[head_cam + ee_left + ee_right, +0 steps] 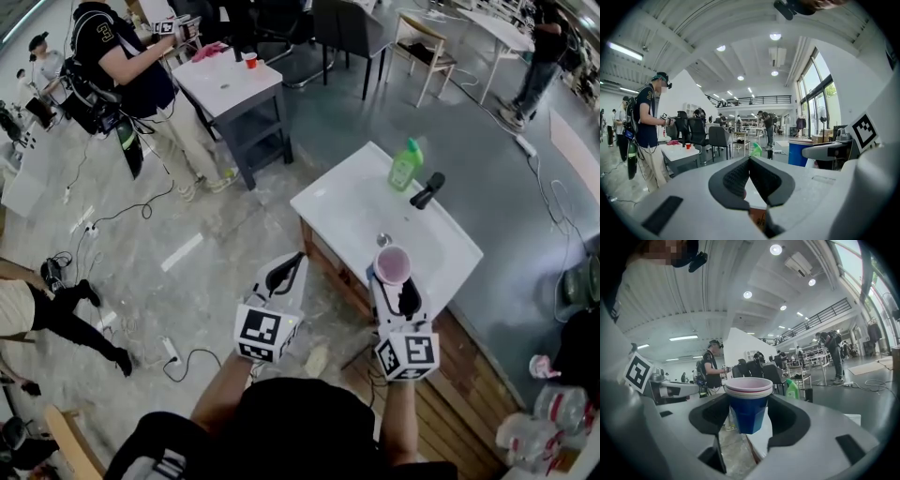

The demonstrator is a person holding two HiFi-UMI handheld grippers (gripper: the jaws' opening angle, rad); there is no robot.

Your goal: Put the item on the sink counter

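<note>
Placement is not yet done: the right gripper (749, 412) has its jaws clamped on the stacked cups (748, 405), in the air at the near edge of the sink table (347, 202), and the left gripper (750, 172) has its jaws together, empty.

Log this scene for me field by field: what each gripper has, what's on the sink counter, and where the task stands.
Right gripper: shut on an upright cup stack, blue cup outside, paler cups nested inside
Left gripper: jaws together, nothing between them
Sink counter: white; green bottle beside a black faucet on the far side
Cup stack position: held in the air at the counter's near edge, not set down
Task status: item not yet on the counter
</note>
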